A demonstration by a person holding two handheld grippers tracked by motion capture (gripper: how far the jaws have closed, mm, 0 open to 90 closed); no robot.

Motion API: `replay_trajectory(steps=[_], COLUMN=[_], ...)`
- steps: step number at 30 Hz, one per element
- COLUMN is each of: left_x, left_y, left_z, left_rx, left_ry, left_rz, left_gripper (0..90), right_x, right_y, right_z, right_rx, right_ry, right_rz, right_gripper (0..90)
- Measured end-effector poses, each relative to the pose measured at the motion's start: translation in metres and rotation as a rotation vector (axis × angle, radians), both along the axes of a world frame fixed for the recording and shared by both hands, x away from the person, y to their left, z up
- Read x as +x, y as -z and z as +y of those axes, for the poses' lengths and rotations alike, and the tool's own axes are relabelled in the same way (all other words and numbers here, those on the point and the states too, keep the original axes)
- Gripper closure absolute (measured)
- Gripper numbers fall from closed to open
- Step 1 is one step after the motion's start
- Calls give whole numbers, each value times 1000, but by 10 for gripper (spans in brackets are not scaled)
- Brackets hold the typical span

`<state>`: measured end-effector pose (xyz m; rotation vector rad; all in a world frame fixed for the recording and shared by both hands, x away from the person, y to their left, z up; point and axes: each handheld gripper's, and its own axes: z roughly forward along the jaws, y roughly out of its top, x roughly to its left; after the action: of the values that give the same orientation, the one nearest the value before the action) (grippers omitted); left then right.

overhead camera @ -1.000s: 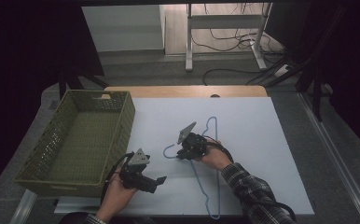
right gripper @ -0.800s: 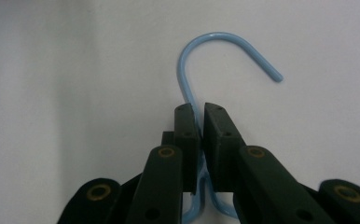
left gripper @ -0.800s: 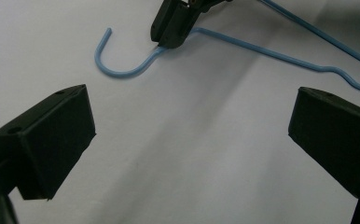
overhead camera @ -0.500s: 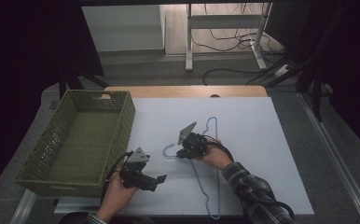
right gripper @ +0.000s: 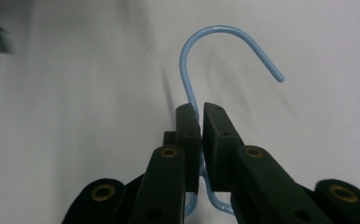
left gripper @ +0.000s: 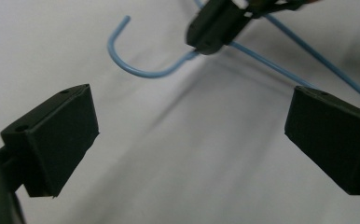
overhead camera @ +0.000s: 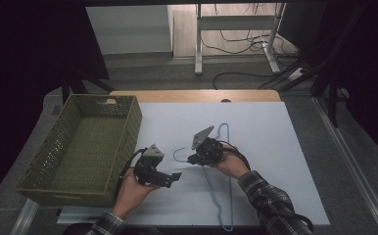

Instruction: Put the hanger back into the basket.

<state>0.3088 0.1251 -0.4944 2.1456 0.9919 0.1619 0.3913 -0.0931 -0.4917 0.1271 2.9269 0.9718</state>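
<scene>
Hanger point(overhead camera: 221, 183) lies long toward the person, neck pinched in the right claw point(overhead camera: 197, 159); left claw point(overhead camera: 173, 177), jaws wide and empty, faces its hook from just beside.

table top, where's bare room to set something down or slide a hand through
Free: the white table right of the blue hanger out to the edge, and the far strip between the green basket and the hanger. Crowded: the near middle, where the left gripper and right gripper nearly meet.
</scene>
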Motion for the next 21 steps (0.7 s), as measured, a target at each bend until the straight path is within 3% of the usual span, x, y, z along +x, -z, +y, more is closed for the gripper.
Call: replay_trajectory(steps=[3, 5, 8, 12, 15, 17, 18, 19, 21], left_x=[17, 20, 28, 34, 31, 31, 31, 33, 34], left_y=[8, 9, 12, 17, 21, 22, 22, 23, 24], left_z=[-4, -4, -6, -10, -13, -12, -11, -7, -7], left_rx=[0, -5, -41, -51, 14, 20, 19, 5, 8], left_ry=[-7, -8, 25, 57, 60, 49, 36, 33, 29], left_rz=[26, 35, 54, 64, 38, 34, 35, 39, 42], left_gripper=[65, 99, 133, 145, 292, 434, 434, 570, 606], right_x=[-1, -1, -1, -2, -2, -2, -2, -2, -2], right_y=[-2, -3, -3, -5, -5, -5, -5, -5, -6], right_z=[-1, -2, -3, -4, -4, -4, -4, -4, -4], right_rx=[11, 16, 19, 21, 25, 25, 26, 26, 28], right_ry=[-2, -2, 3, 10, 15, 15, 16, 17, 14], right_rz=[-6, -7, -6, -5, -3, -4, -5, -7, -6], right_gripper=[851, 851, 852, 851, 851, 851, 852, 863, 896])
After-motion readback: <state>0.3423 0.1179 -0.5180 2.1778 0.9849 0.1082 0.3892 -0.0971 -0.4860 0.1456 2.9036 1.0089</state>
